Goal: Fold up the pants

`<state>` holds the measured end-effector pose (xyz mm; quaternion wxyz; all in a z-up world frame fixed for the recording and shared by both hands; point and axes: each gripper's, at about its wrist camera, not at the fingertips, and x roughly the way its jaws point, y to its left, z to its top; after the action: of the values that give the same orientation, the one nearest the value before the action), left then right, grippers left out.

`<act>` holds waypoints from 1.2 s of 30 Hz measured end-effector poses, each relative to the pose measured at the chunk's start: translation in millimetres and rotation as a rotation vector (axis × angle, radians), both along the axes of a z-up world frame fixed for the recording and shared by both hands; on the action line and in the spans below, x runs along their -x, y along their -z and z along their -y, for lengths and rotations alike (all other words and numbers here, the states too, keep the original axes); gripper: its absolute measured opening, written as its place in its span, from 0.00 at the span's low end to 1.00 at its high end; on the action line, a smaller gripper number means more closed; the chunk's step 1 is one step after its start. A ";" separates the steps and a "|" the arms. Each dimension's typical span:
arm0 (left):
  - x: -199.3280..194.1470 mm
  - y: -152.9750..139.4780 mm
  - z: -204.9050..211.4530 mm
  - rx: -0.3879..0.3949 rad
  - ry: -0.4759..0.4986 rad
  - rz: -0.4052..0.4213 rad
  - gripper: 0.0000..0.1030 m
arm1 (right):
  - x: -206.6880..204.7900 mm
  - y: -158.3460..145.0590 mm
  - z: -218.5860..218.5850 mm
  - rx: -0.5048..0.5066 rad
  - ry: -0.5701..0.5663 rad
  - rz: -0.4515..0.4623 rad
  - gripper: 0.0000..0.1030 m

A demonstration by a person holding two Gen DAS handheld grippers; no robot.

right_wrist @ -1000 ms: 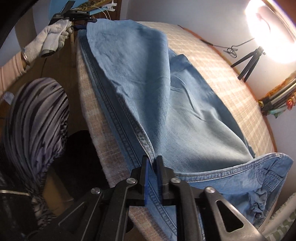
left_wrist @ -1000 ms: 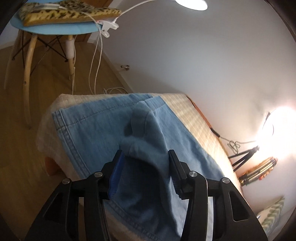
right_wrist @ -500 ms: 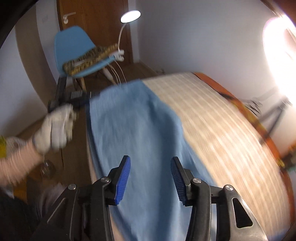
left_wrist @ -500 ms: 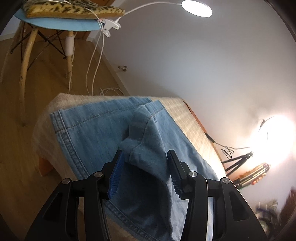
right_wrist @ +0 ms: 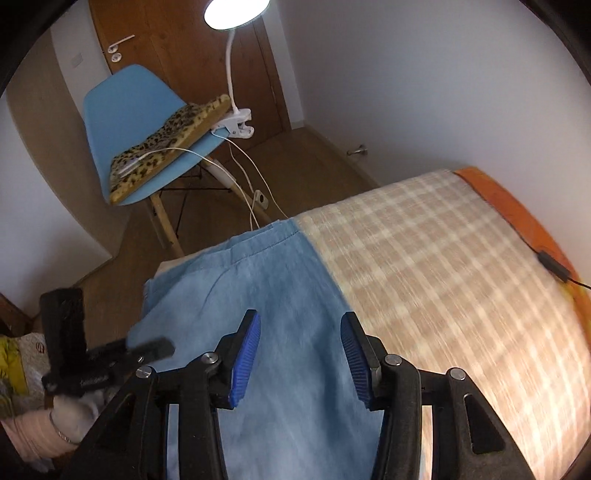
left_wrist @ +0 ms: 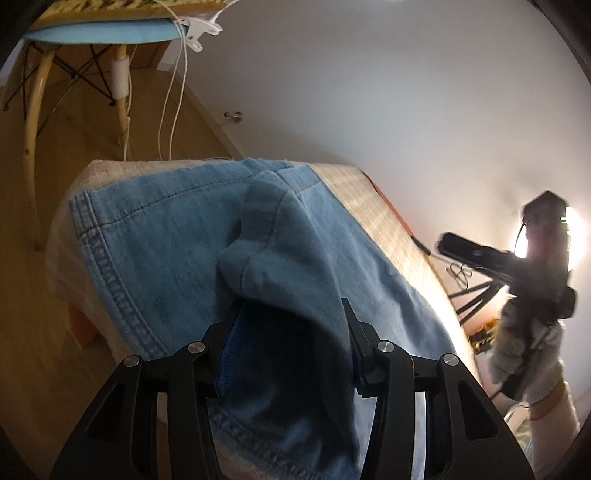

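Light blue denim pants point(left_wrist: 177, 251) lie on a beige checked bed cover point(right_wrist: 443, 266), also seen in the right wrist view point(right_wrist: 295, 302). My left gripper point(left_wrist: 291, 325) is open, its jaws wide apart, and a raised hump of denim point(left_wrist: 273, 236) is draped between and over them. My right gripper point(right_wrist: 301, 332) is open and empty above the pants, near their edge. It also shows blurred at the right of the left wrist view point(left_wrist: 517, 273). The left gripper shows at the lower left of the right wrist view point(right_wrist: 147, 350).
A blue chair point(right_wrist: 140, 122) with a leopard-print cushion point(right_wrist: 166, 133) and a clip lamp point(right_wrist: 236, 11) stands past the bed's end on the wooden floor. White cables point(left_wrist: 173, 92) hang from it. A bright lamp on a tripod point(left_wrist: 476, 295) stands by the wall.
My right gripper has let go of the pants' seam, opened, and lifted away over the bed. My left gripper stays open under the draped denim and has moved slightly forward.
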<state>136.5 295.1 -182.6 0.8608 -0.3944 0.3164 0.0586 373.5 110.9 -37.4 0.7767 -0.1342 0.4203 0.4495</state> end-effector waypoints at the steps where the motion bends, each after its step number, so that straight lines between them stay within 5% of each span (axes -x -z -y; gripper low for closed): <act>1: -1.5 -0.2 -2.4 0.011 -0.007 0.004 0.45 | -5.6 4.0 -3.6 0.000 -0.004 -0.010 0.46; 14: -3.6 -11.4 -27.9 -0.076 -0.120 0.043 0.42 | -72.8 68.2 -62.1 0.029 -0.025 -0.183 0.48; 17: -1.7 -13.8 -25.2 -0.105 -0.129 0.048 0.28 | -67.9 73.5 -71.8 0.033 -0.058 -0.188 0.30; 22: 6.5 -20.4 -23.6 -0.156 -0.172 0.061 0.12 | -47.6 69.0 -79.6 0.072 -0.097 -0.092 0.04; 36: 30.6 -29.4 -45.5 -0.183 -0.230 0.085 0.05 | -8.3 16.3 -102.0 0.038 -0.121 0.095 0.01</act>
<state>105.8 340.6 -153.3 0.8933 -0.3499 0.2259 0.1689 381.9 212.8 -53.7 0.7646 -0.1951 0.3823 0.4807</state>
